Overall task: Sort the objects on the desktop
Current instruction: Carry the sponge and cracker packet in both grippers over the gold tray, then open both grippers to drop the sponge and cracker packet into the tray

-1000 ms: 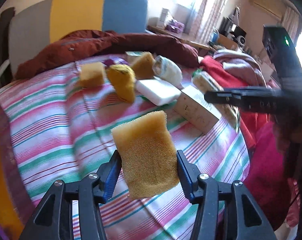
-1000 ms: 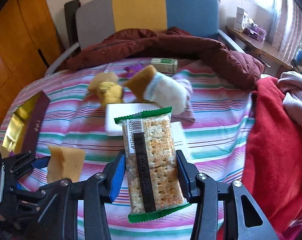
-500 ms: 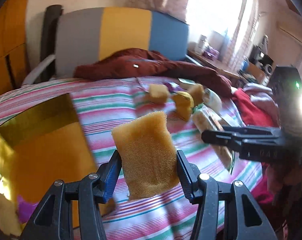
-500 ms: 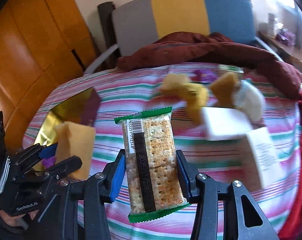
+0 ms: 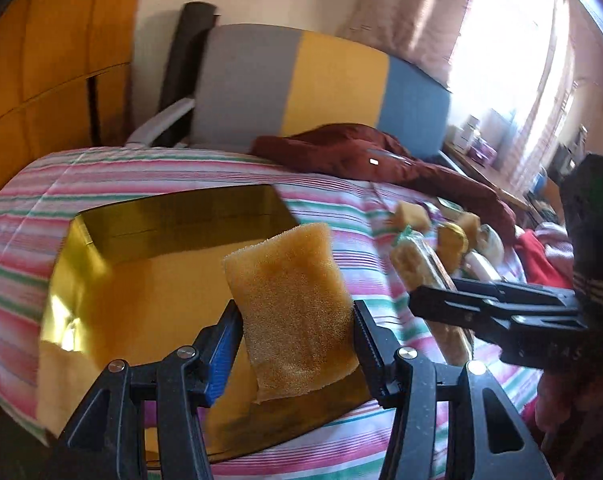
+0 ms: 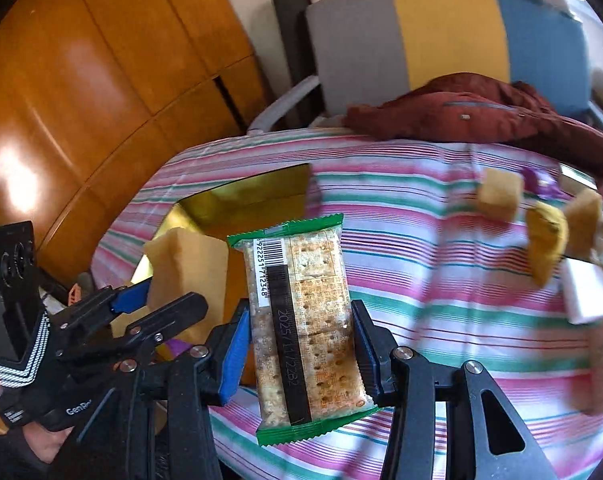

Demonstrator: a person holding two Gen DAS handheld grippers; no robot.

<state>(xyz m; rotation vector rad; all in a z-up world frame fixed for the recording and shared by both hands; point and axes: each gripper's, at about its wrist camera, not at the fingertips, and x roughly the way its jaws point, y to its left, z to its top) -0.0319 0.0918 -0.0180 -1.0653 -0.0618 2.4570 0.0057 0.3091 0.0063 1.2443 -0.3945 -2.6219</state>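
Sponge (image 5: pixel 295 308) in left claw (image 5: pixel 297 330) – cracker pkt (image 6: pixel 303 326) in right claw (image 6: pixel 299 346)

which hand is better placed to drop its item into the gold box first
Left, probably. Its gripper holds the sponge right over the gold box, while the right gripper holds its cracker pack beside the box, over the striped cloth.

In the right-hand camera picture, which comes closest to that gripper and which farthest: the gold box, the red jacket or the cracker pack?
1. Cracker pack: clamped in the right gripper itself.
2. Gold box: ahead and to the left, on the striped cover.
3. Red jacket: farthest, at the back right by the chair.
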